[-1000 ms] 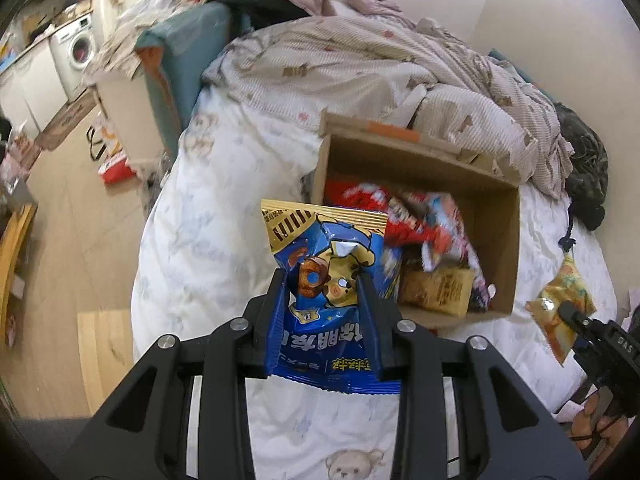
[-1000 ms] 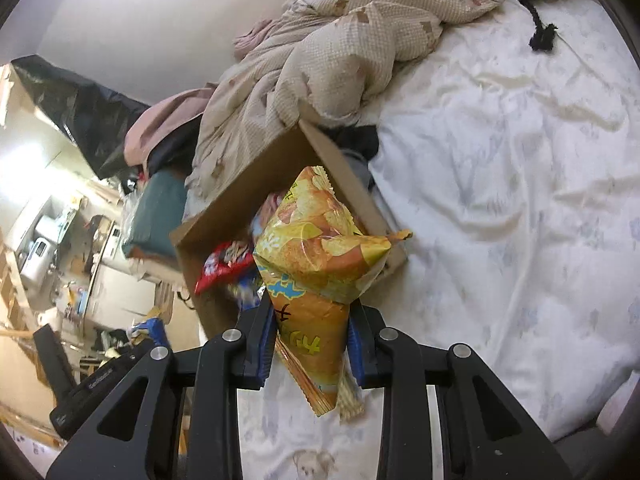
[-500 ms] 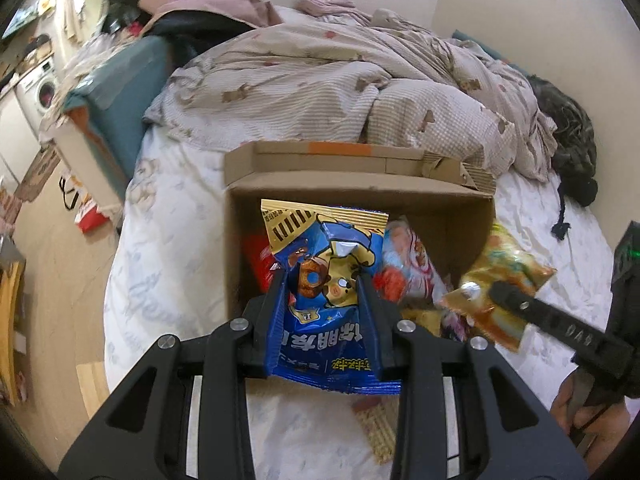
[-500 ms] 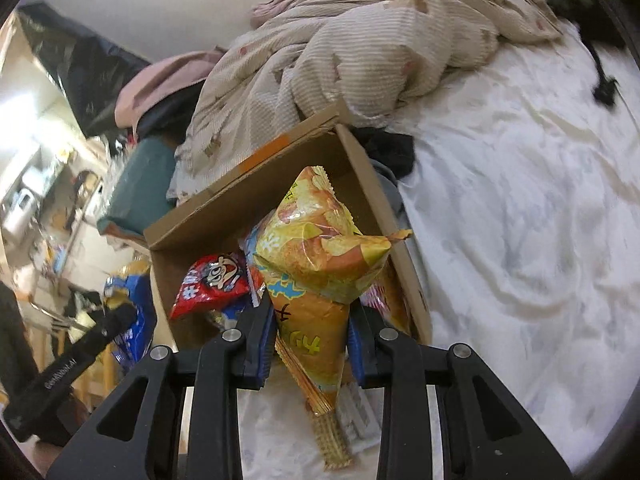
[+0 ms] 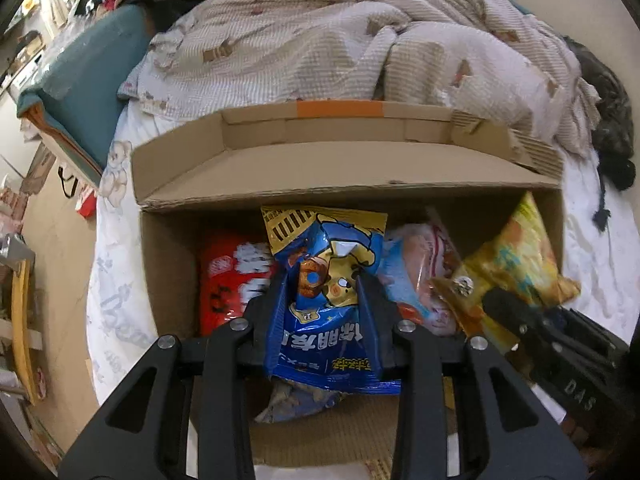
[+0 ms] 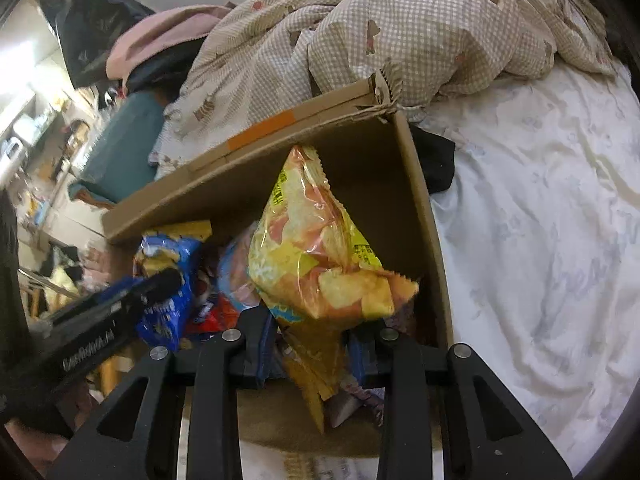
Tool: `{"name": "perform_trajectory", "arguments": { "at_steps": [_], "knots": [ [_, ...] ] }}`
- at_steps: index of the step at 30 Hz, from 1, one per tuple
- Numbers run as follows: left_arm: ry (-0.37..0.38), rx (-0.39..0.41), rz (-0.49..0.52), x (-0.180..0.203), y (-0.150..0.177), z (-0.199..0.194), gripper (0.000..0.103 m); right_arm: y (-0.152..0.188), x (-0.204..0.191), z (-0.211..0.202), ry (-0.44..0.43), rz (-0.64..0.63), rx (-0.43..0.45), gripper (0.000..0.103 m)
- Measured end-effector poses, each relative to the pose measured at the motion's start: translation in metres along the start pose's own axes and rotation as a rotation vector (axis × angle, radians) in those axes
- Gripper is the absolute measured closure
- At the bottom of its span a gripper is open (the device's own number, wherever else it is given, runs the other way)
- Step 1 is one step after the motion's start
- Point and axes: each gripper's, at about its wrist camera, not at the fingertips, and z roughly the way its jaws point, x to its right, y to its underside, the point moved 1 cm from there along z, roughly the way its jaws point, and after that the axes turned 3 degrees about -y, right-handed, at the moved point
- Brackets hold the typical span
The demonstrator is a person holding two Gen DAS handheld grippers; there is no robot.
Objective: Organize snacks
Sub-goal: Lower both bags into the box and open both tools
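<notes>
My left claw (image 5: 323,296) pinches a blue snack bag (image 5: 326,304) printed with a cartoon figure and a doughnut, its yellow striped top edge upright. The bag hangs inside the open cardboard box (image 5: 280,184), between the box's near and far walls. To the left of it in the box lies a red snack packet (image 5: 232,280); to the right sits a pale pink and blue packet (image 5: 416,276), partly covered by the blue bag.

My right claw (image 6: 312,344) grips a yellow chip bag (image 6: 320,260) by its lower part, the puffed body tilted up toward the far right corner of the box. In the left wrist view that same yellow bag (image 5: 516,264) shows at the right end of the box, with the right claw's dark fingers (image 5: 520,320) closed on it. In the right wrist view the left claw's finger (image 6: 120,304) lies across the blue bag (image 6: 168,280) at the left end of the box.

The box stands on a bed with a white printed sheet (image 6: 540,220). Its back flap, marked with an orange strip (image 5: 340,109), leans against a crumpled beige checked duvet (image 5: 340,40). A dark garment (image 6: 436,164) lies just beside the box's right wall. A teal cushion (image 5: 88,76) sits at the left edge of the bed.
</notes>
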Motion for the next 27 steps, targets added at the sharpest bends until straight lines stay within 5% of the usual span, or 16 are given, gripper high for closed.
{"name": "perform_trajectory", "arguments": {
  "at_steps": [9,11,13,15,18,27],
  "knots": [
    [-0.012,-0.029,-0.045,-0.008,-0.001,0.007,0.068,0.000,0.002,0.001,-0.015,0.021,-0.007,0.066],
    [-0.012,-0.039,-0.065,-0.011,-0.002,0.004,0.055,0.000,0.002,0.000,-0.008,0.019,-0.006,0.066],
    [-0.002,-0.029,-0.089,-0.015,-0.002,-0.001,0.026,-0.001,0.001,-0.003,-0.015,0.022,-0.006,0.061],
    [0.002,-0.006,-0.098,-0.015,-0.001,-0.010,0.020,-0.002,0.000,-0.008,-0.032,0.022,0.005,0.039],
    [0.003,0.023,-0.072,-0.010,0.000,-0.024,0.020,-0.003,-0.005,-0.021,0.002,-0.021,0.044,0.027],
    [-0.062,0.090,0.004,-0.004,0.007,-0.055,0.020,0.002,0.001,-0.051,-0.004,-0.006,0.064,0.025]
  ]
}}
